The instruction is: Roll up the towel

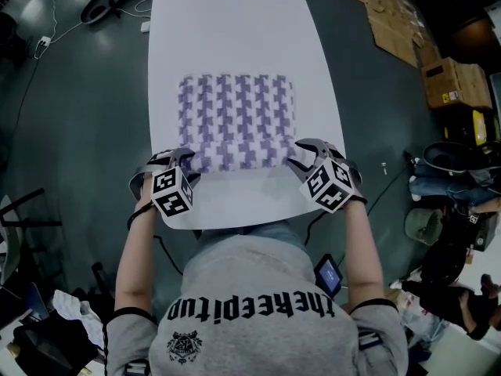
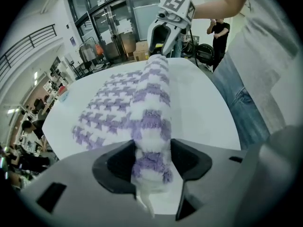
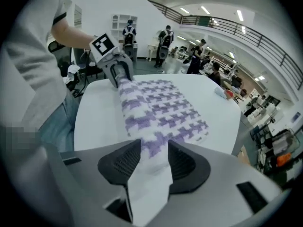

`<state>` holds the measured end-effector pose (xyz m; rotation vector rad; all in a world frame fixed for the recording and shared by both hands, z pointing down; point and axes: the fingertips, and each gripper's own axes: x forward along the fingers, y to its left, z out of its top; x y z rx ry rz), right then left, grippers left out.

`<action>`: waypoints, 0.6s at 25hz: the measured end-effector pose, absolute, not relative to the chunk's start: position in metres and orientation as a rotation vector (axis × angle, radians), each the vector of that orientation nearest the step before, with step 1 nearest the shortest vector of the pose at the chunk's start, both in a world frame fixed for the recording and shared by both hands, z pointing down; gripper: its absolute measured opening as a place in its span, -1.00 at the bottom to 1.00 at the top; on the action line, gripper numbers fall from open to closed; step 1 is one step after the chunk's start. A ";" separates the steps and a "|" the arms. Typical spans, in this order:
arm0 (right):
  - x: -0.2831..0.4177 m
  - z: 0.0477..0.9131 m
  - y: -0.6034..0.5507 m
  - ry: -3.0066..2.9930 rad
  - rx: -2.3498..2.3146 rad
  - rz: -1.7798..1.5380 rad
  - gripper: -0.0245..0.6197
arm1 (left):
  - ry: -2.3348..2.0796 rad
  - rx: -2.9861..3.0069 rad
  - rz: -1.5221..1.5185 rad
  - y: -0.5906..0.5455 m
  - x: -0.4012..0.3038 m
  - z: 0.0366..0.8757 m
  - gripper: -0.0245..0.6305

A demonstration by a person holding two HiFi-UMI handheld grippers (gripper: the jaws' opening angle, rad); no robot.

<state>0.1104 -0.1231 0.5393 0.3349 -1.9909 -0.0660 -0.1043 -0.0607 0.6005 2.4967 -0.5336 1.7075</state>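
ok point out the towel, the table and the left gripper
towel point(image 1: 235, 120): head view, middle of the purple-patterned cloth
table point(image 1: 227, 30): head view, bare white top beyond the towel
left gripper point(image 1: 182, 161): head view, midway between its jaws, at the towel's near corner

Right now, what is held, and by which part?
The towel, at its rolled near edge: right tongs pinch one end; left tongs stand loosely around the other.
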 end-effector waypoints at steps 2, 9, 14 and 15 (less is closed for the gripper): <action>0.113 0.556 -0.112 -1.927 0.260 -0.111 -0.38 | -0.549 2.494 1.713 -0.063 -0.105 0.602 -0.23; 0.122 0.576 -0.116 -1.829 0.279 -0.190 -0.62 | -0.534 2.501 1.713 -0.063 -0.105 0.597 -0.47; 0.127 0.569 -0.102 -1.846 0.285 -0.145 -0.64 | -0.461 2.513 1.684 -0.050 -0.100 0.590 -0.51; 0.128 0.568 -0.098 -1.848 0.283 -0.131 -0.64 | -0.438 2.514 1.677 -0.046 -0.098 0.589 -0.51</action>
